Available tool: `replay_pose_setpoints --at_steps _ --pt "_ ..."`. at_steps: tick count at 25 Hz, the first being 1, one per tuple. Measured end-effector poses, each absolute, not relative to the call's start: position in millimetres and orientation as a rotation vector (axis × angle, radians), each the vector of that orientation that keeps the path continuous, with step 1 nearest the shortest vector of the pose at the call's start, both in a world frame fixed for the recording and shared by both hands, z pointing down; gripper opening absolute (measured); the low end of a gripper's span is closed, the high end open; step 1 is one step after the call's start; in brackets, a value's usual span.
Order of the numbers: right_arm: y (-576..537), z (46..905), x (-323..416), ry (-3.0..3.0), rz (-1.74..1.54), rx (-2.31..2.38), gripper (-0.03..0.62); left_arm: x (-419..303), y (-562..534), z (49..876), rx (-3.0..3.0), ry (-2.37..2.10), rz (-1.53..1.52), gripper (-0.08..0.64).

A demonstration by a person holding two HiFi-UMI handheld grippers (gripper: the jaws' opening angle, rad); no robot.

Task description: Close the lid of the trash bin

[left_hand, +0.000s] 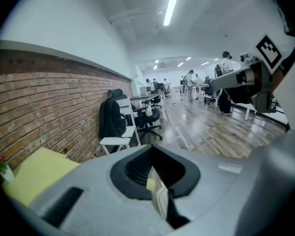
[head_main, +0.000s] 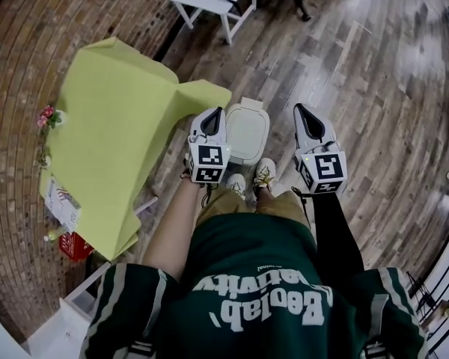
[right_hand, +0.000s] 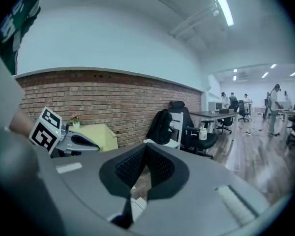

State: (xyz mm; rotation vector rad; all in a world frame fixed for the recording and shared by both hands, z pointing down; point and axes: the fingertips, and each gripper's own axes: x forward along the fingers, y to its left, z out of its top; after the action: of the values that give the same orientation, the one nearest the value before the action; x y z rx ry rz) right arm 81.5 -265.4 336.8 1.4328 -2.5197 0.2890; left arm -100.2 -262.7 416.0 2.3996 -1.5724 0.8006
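Trash bin (head_main: pixel 247 132) stands on the floor (head_main: pixel 374 88), just ahead of the person's shoes (head_main: pixel 263 174) and beside a corner of the yellow-covered worktop (head_main: pixel 112 126); from above I cannot tell whether its lid is fully down. The left gripper (head_main: pixel 218 111) and right gripper (head_main: pixel 299 109) flank it, fingers pressed together on nothing. A narrow tip pushing off-centre would likely skid off the smooth lid, or shove the bin sideways.
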Motion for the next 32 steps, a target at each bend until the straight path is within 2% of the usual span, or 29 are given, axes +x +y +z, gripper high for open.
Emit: replay_pose_setpoints --at_steps 11,32 --pt "-242 282 69 -2.446 0.199 1.612 0.011 -117 -257 300 2.653 -1.522 0.638 0.006" --pt "-197 235 60 -2.386 0.079 1.790 0.011 -114 -240 184 2.876 -1.497 0.343 0.006"
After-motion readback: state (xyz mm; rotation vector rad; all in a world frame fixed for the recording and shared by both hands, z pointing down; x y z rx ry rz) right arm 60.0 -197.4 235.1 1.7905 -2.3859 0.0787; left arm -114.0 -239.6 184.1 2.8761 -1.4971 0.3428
